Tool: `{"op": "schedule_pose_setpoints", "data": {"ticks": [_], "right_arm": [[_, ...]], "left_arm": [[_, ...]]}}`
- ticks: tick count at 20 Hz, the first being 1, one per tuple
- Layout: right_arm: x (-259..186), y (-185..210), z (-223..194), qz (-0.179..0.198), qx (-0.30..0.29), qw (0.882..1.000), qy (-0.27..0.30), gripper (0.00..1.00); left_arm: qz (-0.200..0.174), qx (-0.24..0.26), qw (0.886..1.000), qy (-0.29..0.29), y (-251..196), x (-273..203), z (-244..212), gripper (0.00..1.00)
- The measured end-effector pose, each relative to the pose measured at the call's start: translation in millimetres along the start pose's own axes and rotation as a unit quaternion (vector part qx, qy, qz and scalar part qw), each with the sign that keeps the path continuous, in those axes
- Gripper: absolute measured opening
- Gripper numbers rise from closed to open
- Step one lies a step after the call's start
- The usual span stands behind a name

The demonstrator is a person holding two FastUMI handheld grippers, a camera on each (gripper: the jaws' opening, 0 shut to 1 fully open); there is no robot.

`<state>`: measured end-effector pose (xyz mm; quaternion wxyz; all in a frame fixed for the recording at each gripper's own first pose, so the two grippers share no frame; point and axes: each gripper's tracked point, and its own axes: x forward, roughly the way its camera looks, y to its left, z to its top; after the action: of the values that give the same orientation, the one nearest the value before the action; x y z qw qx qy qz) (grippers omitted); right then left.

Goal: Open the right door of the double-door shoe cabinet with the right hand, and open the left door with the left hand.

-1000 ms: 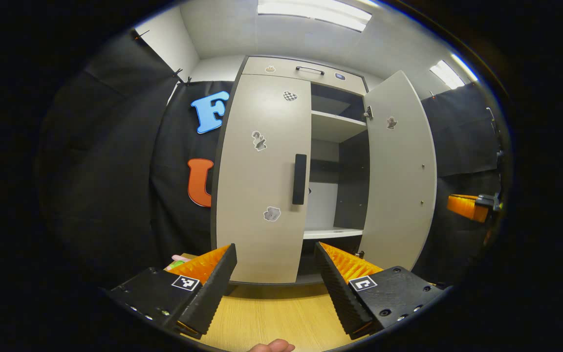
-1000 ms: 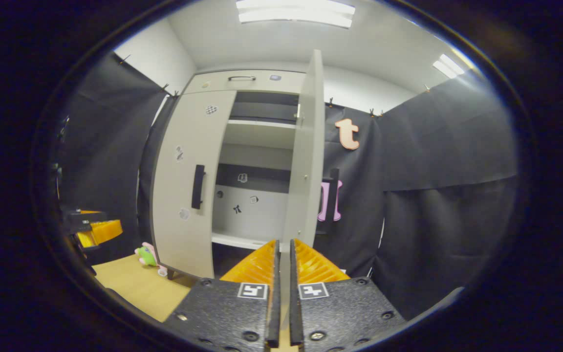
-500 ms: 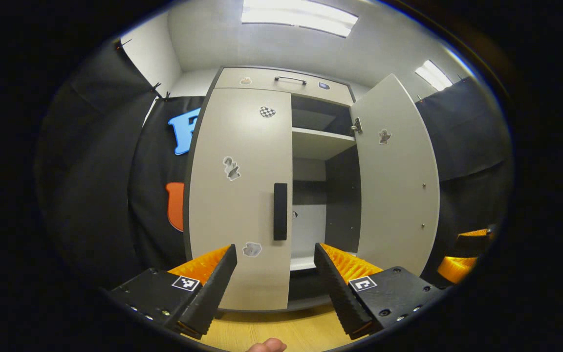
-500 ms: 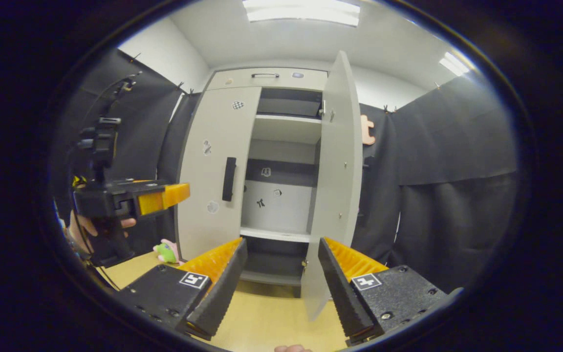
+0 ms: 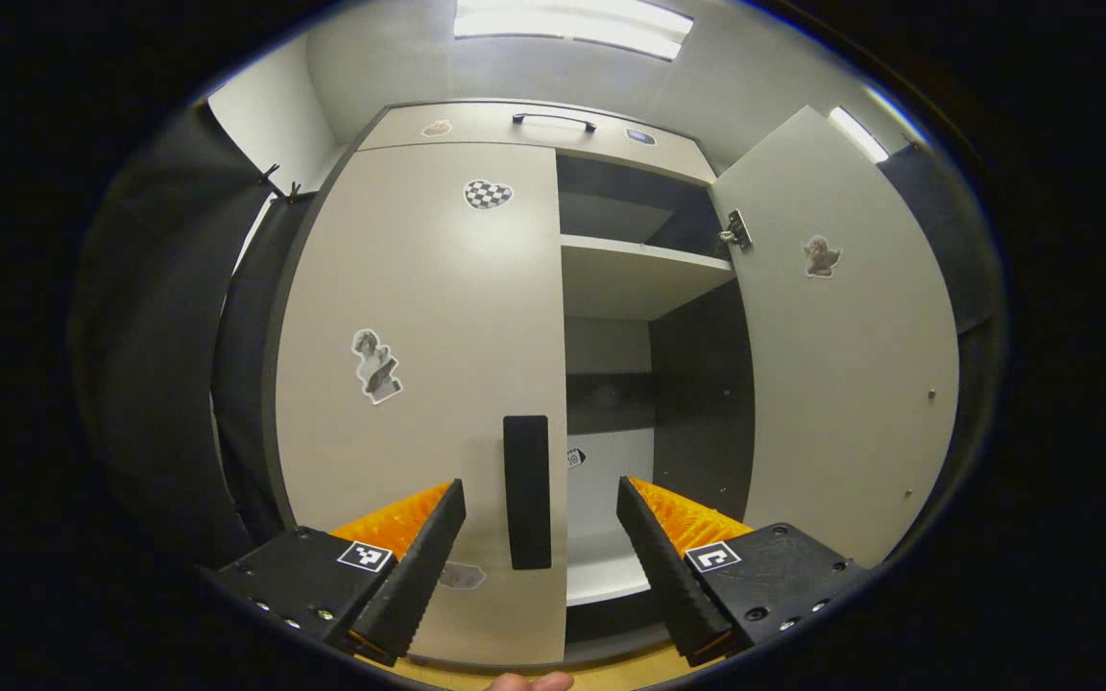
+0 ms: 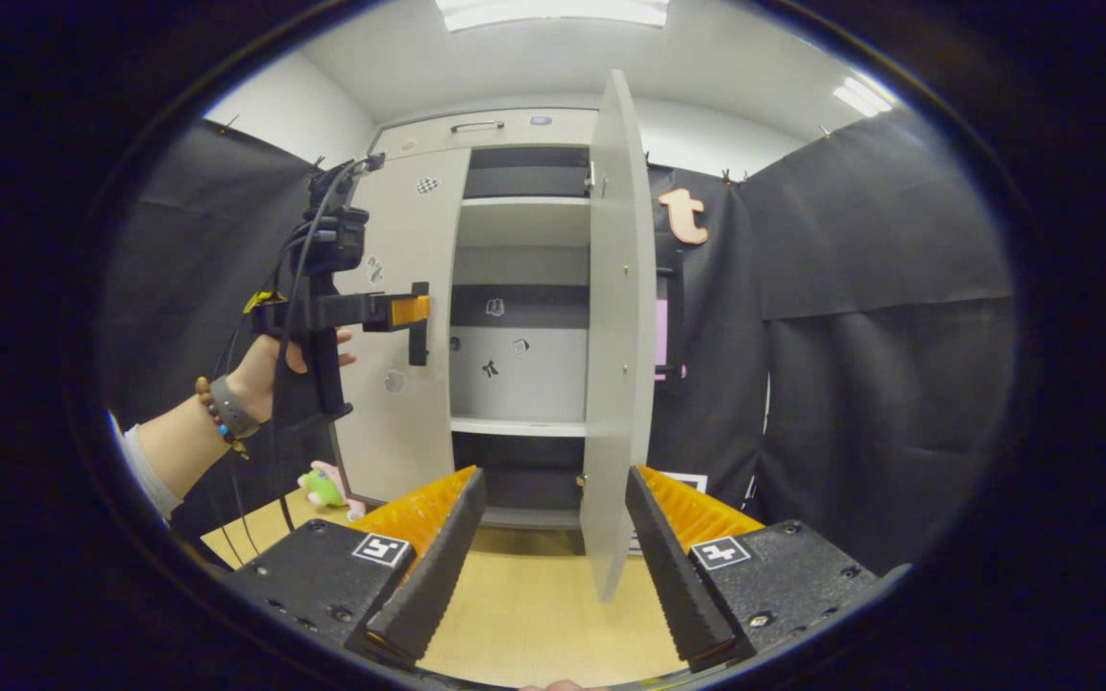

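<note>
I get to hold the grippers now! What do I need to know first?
Right gripper: open, holding nothing, fingers either side of the right door's lower edge.
Left gripper: open, its fingers flanking the black handle of the left door without gripping it.
Done: right door stands open, shelves showing.
Left: left door is shut. Close the left fingers on the handle and pull.
</note>
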<state>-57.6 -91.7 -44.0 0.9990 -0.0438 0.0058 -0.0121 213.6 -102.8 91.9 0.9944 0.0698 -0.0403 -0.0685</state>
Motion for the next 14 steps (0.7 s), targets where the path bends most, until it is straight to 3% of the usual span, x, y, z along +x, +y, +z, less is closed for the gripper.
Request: {"op": "schedule_pose_setpoints", "data": {"ticks": [8, 14], "right_arm": [[-4, -32, -17, -0.039, 0.018, 0.999, 0.022, 0.92], [4, -39, -28, -0.044, 0.047, 0.997, 0.037, 0.92]], "left_arm": [[0.000, -0.016, 0.999, 0.046, -3, 50, -31, 0.96], [0.015, -0.026, 0.998, 0.047, 3, 54, -32, 0.93]]}}
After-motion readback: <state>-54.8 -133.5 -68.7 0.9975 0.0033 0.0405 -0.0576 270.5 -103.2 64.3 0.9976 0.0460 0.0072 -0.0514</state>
